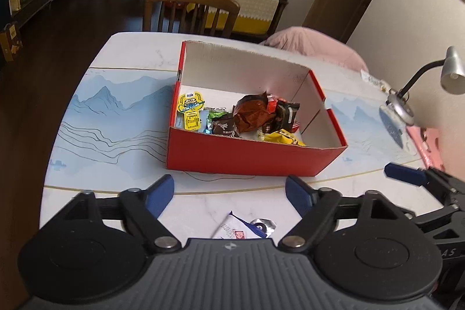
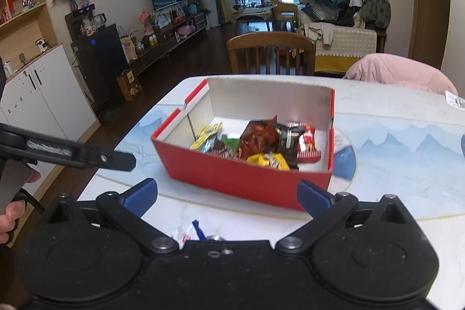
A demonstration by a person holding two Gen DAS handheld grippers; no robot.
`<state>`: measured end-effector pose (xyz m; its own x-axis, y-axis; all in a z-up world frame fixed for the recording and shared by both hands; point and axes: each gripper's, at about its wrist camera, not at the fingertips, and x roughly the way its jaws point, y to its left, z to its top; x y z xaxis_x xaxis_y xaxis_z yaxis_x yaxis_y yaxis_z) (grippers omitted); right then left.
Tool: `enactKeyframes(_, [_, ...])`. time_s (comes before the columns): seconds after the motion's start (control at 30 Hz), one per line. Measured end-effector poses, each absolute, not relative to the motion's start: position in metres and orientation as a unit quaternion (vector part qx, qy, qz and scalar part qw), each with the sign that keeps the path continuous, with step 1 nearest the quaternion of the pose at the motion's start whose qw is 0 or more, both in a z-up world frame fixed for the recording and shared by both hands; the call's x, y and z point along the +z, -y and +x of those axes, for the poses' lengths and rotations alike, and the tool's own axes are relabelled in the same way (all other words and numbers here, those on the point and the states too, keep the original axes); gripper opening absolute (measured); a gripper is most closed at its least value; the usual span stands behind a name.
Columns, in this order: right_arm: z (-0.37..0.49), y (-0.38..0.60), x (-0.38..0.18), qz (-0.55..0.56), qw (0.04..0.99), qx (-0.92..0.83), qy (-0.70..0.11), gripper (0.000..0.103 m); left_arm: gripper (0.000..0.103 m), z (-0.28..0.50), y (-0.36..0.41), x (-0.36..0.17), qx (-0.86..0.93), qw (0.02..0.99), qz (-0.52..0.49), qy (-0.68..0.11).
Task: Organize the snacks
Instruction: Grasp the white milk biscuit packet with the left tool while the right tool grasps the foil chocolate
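— Snacks (image 1: 255, 115) sit in the red box (image 1: 250, 159) on the tabletop (image 1: 116, 135).
— And your hand-held grippers?
— Left (image 1: 229, 192) and right (image 2: 228, 195) both gape, nothing between them.

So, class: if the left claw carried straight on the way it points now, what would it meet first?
Most likely the red box's near wall, dead ahead of the open, empty left claw. Pointing steeply down, it might touch the table first; depth is unclear.
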<state>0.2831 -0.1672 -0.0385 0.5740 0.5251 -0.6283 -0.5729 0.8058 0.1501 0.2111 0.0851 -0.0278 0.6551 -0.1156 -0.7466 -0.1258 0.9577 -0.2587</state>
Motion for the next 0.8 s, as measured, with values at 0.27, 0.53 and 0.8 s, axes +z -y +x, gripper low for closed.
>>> enactKeyframes(0.27, [0.276,0.174,-0.066,-0.04,0.877,0.302,-0.371,0.103,0.084,0.197,-0.067,-0.057,-0.02,0.894,-0.09,-0.438])
enactKeyframes(0.53, [0.27,0.183,-0.093,-0.034,0.861,0.297,-0.412,0.103,0.084,0.2,-0.049,-0.1,-0.053,0.874,-0.032,-0.481])
enactKeyframes(0.8, [0.271,0.193,-0.111,-0.037,0.852,0.288,-0.436,0.102,0.084,0.219,-0.034,-0.134,-0.097,0.844,0.002,-0.528])
